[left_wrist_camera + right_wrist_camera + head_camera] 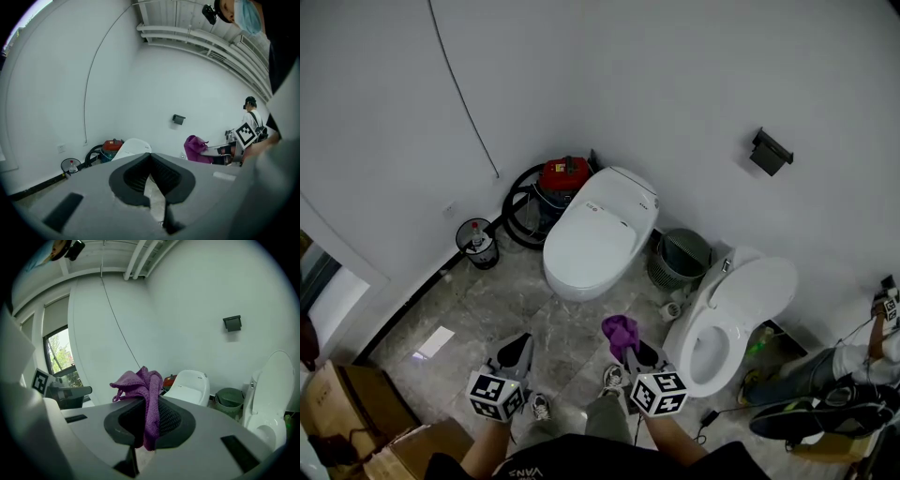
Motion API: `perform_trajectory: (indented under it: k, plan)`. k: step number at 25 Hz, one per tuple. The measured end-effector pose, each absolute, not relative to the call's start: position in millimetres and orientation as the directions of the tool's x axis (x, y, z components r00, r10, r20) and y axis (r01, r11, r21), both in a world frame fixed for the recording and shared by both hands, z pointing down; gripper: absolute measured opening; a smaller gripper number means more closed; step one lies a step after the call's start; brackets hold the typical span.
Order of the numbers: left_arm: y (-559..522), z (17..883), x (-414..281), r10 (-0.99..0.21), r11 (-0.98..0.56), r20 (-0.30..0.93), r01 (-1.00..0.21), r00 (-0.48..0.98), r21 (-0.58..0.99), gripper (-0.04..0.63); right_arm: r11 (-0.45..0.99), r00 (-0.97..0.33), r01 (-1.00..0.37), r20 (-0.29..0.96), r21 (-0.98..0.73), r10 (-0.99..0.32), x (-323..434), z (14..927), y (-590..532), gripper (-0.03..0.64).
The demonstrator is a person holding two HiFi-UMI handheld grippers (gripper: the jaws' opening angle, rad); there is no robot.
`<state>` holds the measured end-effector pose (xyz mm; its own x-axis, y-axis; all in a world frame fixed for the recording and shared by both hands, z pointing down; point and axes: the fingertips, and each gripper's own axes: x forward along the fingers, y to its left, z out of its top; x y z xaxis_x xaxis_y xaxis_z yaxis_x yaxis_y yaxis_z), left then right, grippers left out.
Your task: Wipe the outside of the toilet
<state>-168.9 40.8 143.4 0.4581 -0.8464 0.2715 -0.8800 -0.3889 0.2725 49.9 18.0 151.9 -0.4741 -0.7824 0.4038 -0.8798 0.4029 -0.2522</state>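
The right gripper (pixel 639 357) pinches a purple cloth (pixel 621 331) over the floor, short of the closed toilet (pixel 595 234) ahead. An open toilet (pixel 731 314) stands just right of it. The left gripper (pixel 516 352) hangs alongside, jaws together, empty.

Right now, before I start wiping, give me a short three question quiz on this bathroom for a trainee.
1. True or false: the left gripper holds the purple cloth.
2. What stands between the left toilet and the right toilet? A red vacuum, B green basket, C cardboard box.
3. Fill in: the right toilet's lid is ___.
Key: 1 false, the right gripper has it in its fingers; 2 B; 3 raised.
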Motion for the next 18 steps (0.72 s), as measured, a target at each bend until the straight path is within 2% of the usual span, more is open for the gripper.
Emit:
perform_trajectory:
  k: [11, 18]
  plan:
    - [-21.7, 218.5, -117.5, -0.806, -0.384, 0.362, -0.879, 0.468, 0.282, 0.003, 0.429, -0.522, -0.853, 0.462, -0.298, -0.717, 76.2, 227.6, -38.7, 0.04]
    - [-60.0, 264.4, -87.0, -0.778, -0.433, 0.359, -0.854, 0.515, 0.287, 0.003, 0.413, -0.517, -0.855, 0.46, -0.314, -0.722, 85.6, 283.1, -68.6, 0.04]
